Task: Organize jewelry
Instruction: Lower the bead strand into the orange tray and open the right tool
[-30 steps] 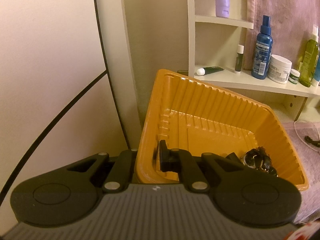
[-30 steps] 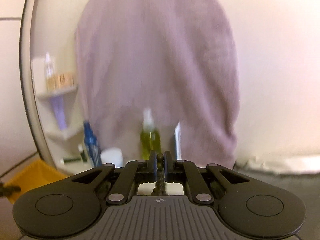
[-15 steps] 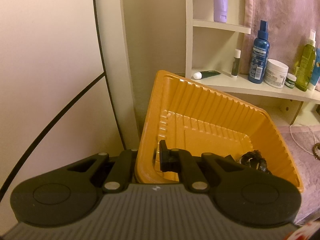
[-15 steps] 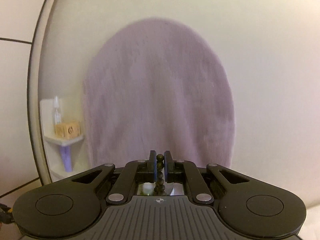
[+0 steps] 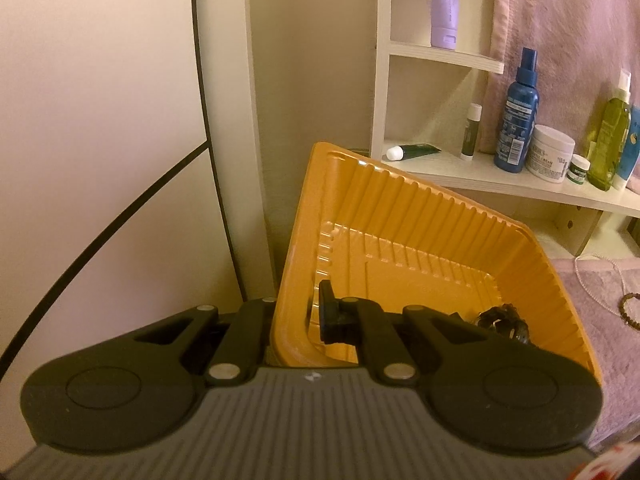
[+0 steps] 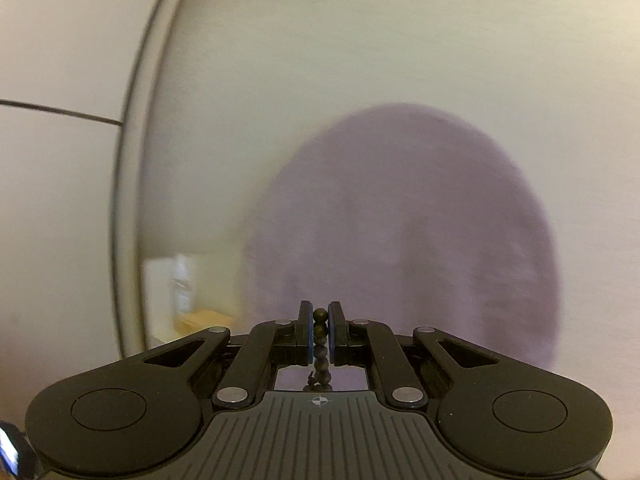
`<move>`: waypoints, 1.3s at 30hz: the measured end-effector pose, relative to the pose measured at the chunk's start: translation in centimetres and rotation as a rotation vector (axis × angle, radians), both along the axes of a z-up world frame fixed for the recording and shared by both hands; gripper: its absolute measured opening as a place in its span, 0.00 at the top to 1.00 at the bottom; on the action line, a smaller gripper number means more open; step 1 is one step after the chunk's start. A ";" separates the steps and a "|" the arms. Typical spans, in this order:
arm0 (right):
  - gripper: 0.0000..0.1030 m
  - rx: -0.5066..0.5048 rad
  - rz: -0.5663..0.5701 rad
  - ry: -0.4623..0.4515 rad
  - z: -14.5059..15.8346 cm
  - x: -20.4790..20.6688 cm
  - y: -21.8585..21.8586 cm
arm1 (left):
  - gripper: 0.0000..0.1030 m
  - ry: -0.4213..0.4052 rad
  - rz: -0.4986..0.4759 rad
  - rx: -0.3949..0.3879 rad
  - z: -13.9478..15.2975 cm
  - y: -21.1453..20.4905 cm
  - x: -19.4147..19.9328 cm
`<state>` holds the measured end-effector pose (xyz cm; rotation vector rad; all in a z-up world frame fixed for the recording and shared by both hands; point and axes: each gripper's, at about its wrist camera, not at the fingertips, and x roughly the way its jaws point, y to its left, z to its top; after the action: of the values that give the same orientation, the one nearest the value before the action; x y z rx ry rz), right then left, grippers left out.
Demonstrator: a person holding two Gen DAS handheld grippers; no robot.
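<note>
- Your left gripper (image 5: pixel 298 312) is clamped on the near wall of the orange tray (image 5: pixel 400 216) — one finger inside, the other outside — and the tray sits tilted, its far corner raised toward the white shelf (image 5: pixel 492 180).
- In the tray's low right corner lies a dark clump of jewelry (image 5: pixel 504 320), partly hidden behind your gripper's linkage.
- Beside the tray, on the pink towel (image 5: pixel 592 300), you can see part of a thin pale chain (image 5: pixel 592 292) and, near the frame's edge, part of a brown bead bracelet (image 5: pixel 628 308).
- Your right gripper (image 6: pixel 320 332) is pinched on a strand of dark beads (image 6: pixel 321 344); the strand runs back between the fingers toward the gripper body.
- Ahead of that gripper the view is blurred — a cream wall and a purple cloth (image 6: pixel 420 240).
</note>
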<state>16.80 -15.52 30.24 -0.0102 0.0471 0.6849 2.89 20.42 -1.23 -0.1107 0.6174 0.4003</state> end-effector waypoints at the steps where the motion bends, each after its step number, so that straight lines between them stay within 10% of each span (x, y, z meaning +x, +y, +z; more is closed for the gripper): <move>1: 0.93 0.014 0.027 -0.004 0.1 0.0 0.9 | 0.94 -0.001 0.000 -0.002 0.0 0.0 0.0; 13: 0.93 0.133 0.298 0.083 -2.5 0.2 10.7 | 0.94 -0.011 -0.007 -0.025 -0.3 0.4 -0.1; 29: 0.93 -0.015 0.365 0.567 -21.5 2.5 18.3 | 0.94 -0.004 -0.004 -0.036 -1.0 0.7 0.2; 39: 0.93 -0.098 0.350 0.658 -27.8 2.4 20.0 | 0.94 0.001 -0.005 -0.029 -1.1 0.7 0.6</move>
<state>19.15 4.49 2.44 0.1162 0.7243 1.0119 3.47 21.08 -2.32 -0.1368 0.6242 0.3865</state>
